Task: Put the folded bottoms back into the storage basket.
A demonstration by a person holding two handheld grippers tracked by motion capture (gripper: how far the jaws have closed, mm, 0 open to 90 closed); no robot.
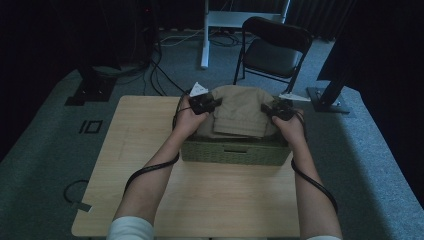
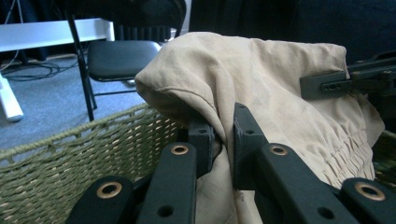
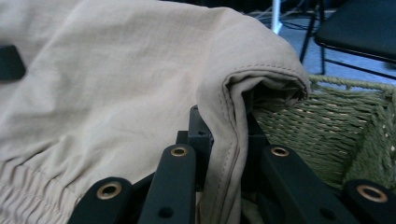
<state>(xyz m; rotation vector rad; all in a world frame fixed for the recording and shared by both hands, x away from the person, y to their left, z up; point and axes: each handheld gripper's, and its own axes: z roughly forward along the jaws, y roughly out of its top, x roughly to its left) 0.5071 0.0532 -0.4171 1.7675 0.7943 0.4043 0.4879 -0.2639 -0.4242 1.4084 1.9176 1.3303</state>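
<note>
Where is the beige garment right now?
In the high view the folded beige garment sits over the green woven basket mid-table, pinched at its sides by the left gripper and right gripper.

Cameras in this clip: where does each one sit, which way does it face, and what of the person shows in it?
High view: above the person's side, looking forward and down on the table; both forearms, left gripper and right gripper hold a beige garment over a woven basket.
Left gripper view: on the left gripper, looking along its jaws, shut on a fold of the garment.
Right gripper view: on the right gripper, jaws shut on the garment's hem.
Shared: garment, basket, black chair.
</note>
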